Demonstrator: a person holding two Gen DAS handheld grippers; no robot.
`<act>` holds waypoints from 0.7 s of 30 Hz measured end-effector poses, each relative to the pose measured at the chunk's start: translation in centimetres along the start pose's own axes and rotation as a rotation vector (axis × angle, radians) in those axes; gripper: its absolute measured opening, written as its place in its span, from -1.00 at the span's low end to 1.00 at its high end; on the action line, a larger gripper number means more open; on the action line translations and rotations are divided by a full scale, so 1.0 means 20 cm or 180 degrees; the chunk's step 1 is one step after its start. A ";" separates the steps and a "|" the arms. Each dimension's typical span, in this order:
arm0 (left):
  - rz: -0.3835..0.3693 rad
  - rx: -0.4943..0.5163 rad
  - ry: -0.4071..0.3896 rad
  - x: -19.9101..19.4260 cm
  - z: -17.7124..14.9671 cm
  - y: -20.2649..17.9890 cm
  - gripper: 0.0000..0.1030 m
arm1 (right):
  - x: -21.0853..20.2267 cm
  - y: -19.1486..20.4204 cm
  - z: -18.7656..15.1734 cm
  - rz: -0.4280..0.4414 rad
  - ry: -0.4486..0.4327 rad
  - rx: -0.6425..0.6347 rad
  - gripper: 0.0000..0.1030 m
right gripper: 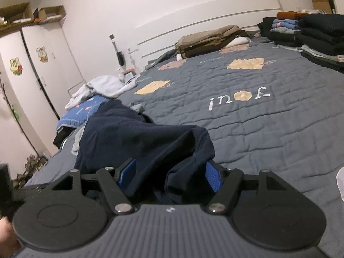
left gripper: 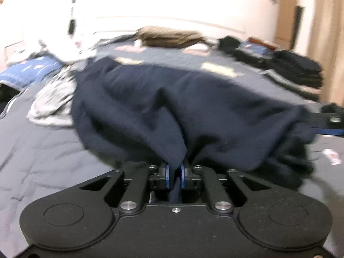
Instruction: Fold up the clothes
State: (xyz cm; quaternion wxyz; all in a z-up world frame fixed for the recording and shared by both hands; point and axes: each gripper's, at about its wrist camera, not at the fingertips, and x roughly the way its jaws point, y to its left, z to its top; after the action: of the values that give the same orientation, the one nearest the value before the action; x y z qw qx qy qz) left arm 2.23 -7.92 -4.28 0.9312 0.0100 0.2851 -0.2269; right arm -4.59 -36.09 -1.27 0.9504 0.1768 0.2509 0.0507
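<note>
Bed (right gripper: 268,129): grey quilt, folded stacks at far edge.
Navy garment (left gripper: 193,99): soft, limp, light; lifted off quilt between both grippers.
Left hand-held gripper (left gripper: 174,172): clamped on a fabric fold.
Right hand-held gripper (right gripper: 169,172): jaws apart, cloth draped between; an edge is the better hold.

Grey quilted bedspread (right gripper: 268,129) covers the bed, with tan patches (right gripper: 245,63) and white lettering (right gripper: 238,99) stitched in. White wardrobe (right gripper: 32,68) at my left carries cartoon stickers (right gripper: 15,66), with open cardboard boxes (right gripper: 51,11) on top. White headboard (right gripper: 193,24) runs along the far wall, and a wooden door (left gripper: 287,13) shows at far right of the left view.
</note>
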 end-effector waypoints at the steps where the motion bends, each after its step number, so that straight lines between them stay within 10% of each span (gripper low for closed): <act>1: -0.0096 0.0011 -0.0038 -0.03 0.01 -0.02 -0.85 | -0.01 -0.01 0.01 -0.0007 -0.0035 0.0031 0.33; 21: -0.1103 0.0303 0.0394 -0.20 -0.25 -0.53 -0.87 | -0.10 -0.12 0.08 0.0000 -0.0090 0.0227 0.33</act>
State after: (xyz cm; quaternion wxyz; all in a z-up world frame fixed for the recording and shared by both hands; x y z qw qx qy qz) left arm -7.80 -14.99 -5.18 0.8573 0.0187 0.3282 -0.3961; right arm -5.49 -39.22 -0.08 0.9469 0.2113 0.2391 0.0393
